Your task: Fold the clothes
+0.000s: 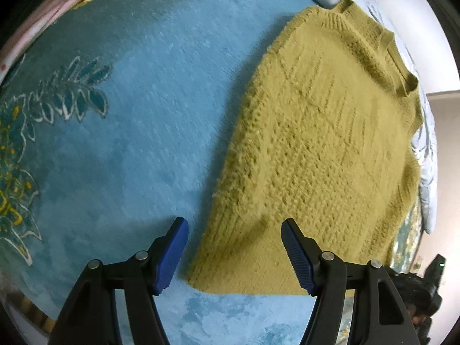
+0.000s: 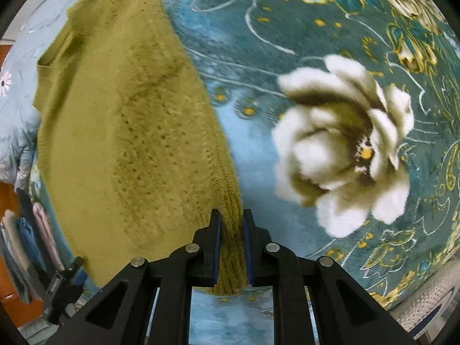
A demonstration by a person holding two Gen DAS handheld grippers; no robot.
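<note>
An olive-yellow knit sweater (image 1: 322,149) lies flat on a blue floral blanket (image 1: 138,109), collar at the far end. My left gripper (image 1: 234,253) is open and empty, its blue pads straddling the sweater's near left hem corner just above the blanket. In the right wrist view the same sweater (image 2: 123,132) stretches away to the upper left. My right gripper (image 2: 231,247) is shut on the ribbed hem at the sweater's near right corner, which bunches between the pads.
The blanket carries a large white flower print (image 2: 345,143) to the right of the sweater. A pale blue quilt (image 1: 428,178) lies beyond the sweater. Folded clothes (image 2: 31,244) hang at the left edge of the bed. A pink striped fabric (image 1: 57,5) borders the far left.
</note>
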